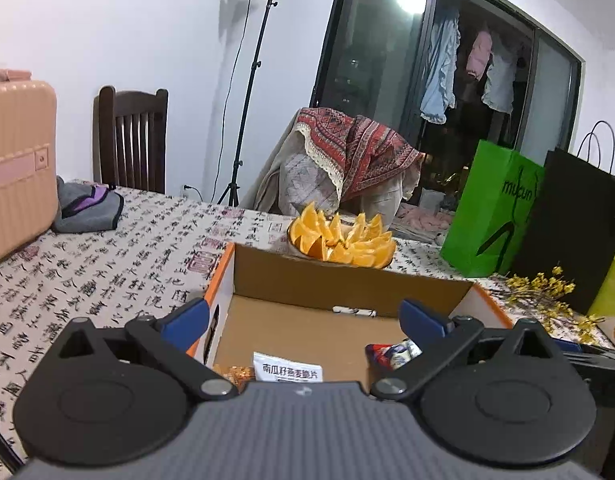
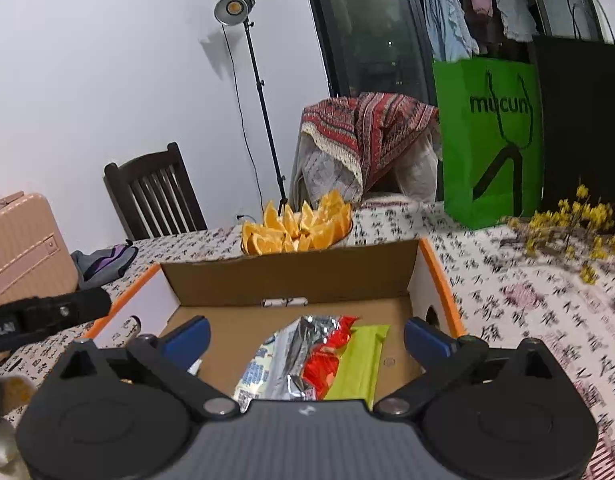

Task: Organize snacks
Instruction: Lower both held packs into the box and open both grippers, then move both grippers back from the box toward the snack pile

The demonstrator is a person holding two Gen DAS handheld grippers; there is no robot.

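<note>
An open cardboard box with orange edges (image 1: 347,284) (image 2: 291,276) stands on the table. In the left wrist view it holds a white snack packet with Chinese text (image 1: 287,370), an orange-wrapped snack (image 1: 237,374) and a red-blue packet (image 1: 391,354). In the right wrist view it holds a silver-blue packet (image 2: 267,364), a red packet (image 2: 327,356) and a green packet (image 2: 361,364). My left gripper (image 1: 305,316) is open and empty over the box's near edge. My right gripper (image 2: 307,336) is open and empty above the packets.
A bowl of orange wedges (image 1: 339,240) (image 2: 297,226) stands behind the box. A green bag (image 1: 491,216) (image 2: 487,140), a black bag (image 1: 571,232) and yellow flowers (image 2: 567,224) stand at the right. A pink suitcase (image 1: 15,168) and folded cloth (image 1: 87,208) are at the left.
</note>
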